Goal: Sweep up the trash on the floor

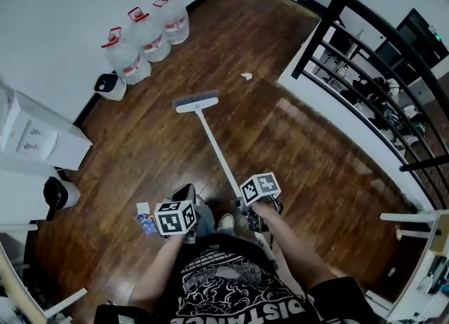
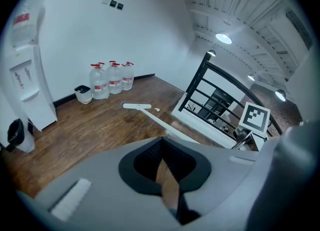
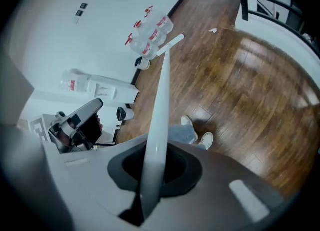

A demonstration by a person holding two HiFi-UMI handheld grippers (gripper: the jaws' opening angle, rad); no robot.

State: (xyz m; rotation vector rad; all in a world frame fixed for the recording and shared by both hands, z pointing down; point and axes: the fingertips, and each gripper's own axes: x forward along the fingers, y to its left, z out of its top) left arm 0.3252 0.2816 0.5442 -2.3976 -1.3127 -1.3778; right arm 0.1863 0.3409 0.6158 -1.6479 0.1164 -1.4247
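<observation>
A small white scrap of trash (image 1: pixel 246 76) lies on the wooden floor, just beyond the broom head (image 1: pixel 196 102). The broom's long white handle (image 1: pixel 219 154) runs back to my right gripper (image 1: pixel 247 207), which is shut on it; in the right gripper view the handle (image 3: pixel 157 125) passes straight through the jaws of that gripper (image 3: pixel 150 195). My left gripper (image 1: pixel 186 200) holds a dark dustpan (image 3: pixel 80 120) beside my legs. In the left gripper view only a thin dark piece shows between the nearly shut jaws of the left gripper (image 2: pixel 170 195). Broom head (image 2: pixel 136 106) and scrap (image 2: pixel 156 109) appear ahead.
Three water bottles (image 1: pixel 147 35) and a small white bin (image 1: pixel 110 85) stand by the far wall. A white dispenser (image 1: pixel 35 133) and a black bin (image 1: pixel 59 193) are at the left. A black railing (image 1: pixel 365 56) on a white ledge borders the right. Small packets (image 1: pixel 145 219) lie near my feet.
</observation>
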